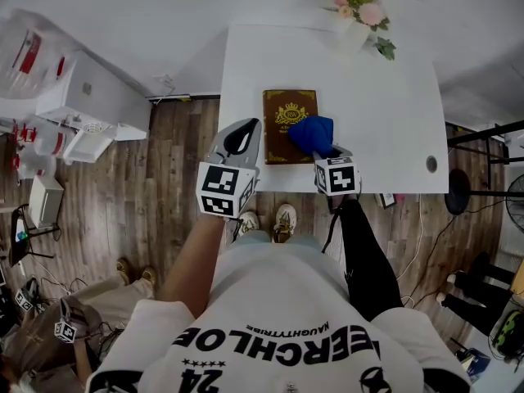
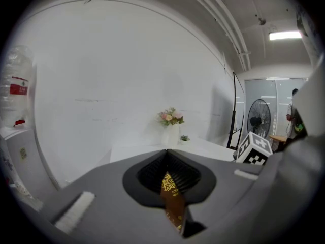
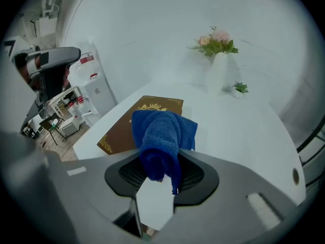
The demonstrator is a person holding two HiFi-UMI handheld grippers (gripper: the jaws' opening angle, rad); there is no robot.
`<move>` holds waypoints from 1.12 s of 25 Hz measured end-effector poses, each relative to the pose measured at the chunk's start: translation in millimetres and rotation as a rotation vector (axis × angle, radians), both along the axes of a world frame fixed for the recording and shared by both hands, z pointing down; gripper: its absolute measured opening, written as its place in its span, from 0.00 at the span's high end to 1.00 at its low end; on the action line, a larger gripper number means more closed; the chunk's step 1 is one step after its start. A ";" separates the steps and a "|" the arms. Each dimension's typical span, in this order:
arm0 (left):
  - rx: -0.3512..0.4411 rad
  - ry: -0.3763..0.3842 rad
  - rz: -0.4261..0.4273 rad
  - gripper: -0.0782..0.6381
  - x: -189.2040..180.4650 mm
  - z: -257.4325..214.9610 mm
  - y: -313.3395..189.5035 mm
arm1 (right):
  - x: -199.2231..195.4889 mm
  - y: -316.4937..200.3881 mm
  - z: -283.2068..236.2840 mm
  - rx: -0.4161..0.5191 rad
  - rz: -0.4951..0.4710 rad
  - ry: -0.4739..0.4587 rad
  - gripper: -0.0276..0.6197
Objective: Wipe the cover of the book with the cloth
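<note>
A brown book (image 1: 286,121) with a gold crest lies near the front edge of the white table (image 1: 385,97). My right gripper (image 1: 324,149) is shut on a blue cloth (image 1: 313,133), which hangs bunched over the book's right edge. In the right gripper view the cloth (image 3: 161,136) sticks out from between the jaws, with the book (image 3: 127,128) behind and left of it. My left gripper (image 1: 248,127) hovers by the book's left side, jaws closed together with nothing held. Only a thin strip of the book (image 2: 172,202) shows through the left gripper's (image 2: 167,154) slit.
A white vase of pink flowers (image 1: 358,15) stands at the table's far edge. A cable hole (image 1: 431,164) is near the front right corner. A water dispenser and clutter (image 1: 82,105) sit left on the wooden floor. A fan (image 2: 260,117) stands to the right.
</note>
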State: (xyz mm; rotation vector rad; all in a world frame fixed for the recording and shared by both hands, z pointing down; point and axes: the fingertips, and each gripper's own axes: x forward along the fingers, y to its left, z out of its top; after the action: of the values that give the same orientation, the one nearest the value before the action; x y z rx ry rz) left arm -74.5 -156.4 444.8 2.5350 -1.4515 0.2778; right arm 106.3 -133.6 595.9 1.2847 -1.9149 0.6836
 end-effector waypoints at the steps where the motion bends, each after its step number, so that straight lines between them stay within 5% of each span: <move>1: 0.000 -0.001 0.000 0.81 -0.2 0.1 1.0 | -2.7 -1.2 -4.2 0.015 0.000 -0.014 0.75; 7: -0.002 -0.005 -0.013 0.81 -8.9 0.8 6.9 | -71.2 5.4 -35.2 0.111 -0.152 -0.101 0.75; 14: -0.010 -0.011 -0.039 0.81 -27.2 3.3 12.3 | -130.3 42.5 2.4 0.031 -0.306 -0.067 0.75; 19: -0.013 -0.003 -0.029 0.81 -26.9 4.6 15.1 | -111.4 43.1 0.9 0.029 -0.269 -0.044 0.75; 28: -0.003 0.000 0.011 0.81 -10.7 1.6 14.5 | -21.9 37.5 2.1 0.036 -0.076 0.012 0.75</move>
State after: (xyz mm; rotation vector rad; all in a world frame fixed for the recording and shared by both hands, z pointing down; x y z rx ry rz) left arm -85.2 -141.9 446.3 2.5417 -1.4362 0.2820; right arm 84.4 -96.1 597.9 1.2282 -1.9644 0.6035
